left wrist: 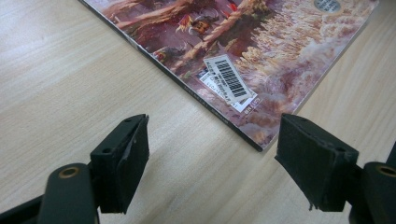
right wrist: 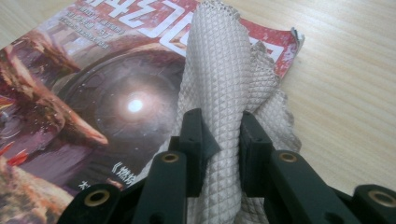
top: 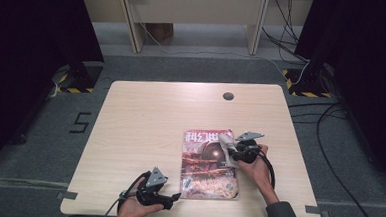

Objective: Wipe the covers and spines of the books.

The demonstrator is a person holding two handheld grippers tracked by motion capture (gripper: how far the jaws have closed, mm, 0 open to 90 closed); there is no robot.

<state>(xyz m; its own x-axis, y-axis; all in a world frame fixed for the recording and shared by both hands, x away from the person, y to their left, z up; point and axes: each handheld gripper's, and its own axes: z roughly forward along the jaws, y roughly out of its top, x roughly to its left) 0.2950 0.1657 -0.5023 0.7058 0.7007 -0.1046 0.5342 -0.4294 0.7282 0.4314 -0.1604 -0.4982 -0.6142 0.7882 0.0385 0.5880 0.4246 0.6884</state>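
Lay near the table's (top: 131, 105) right edge: a magazine (top: 208, 164). Clamped a grey waffle cloth (right wrist: 224, 88) in the right gripper (right wrist: 222, 135), over its far-right corner. Left gripper (left wrist: 212, 144) gaped empty nearby. Risked dragging the unpinned magazine askew.

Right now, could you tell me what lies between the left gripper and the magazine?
Bare table wood, in the left gripper view: the left gripper is open short of the magazine corner.

Grey waffle-weave cloth (right wrist: 224, 79) — bunched, draped over flat red-titled magazine (right wrist: 93, 93) — upper right corner.
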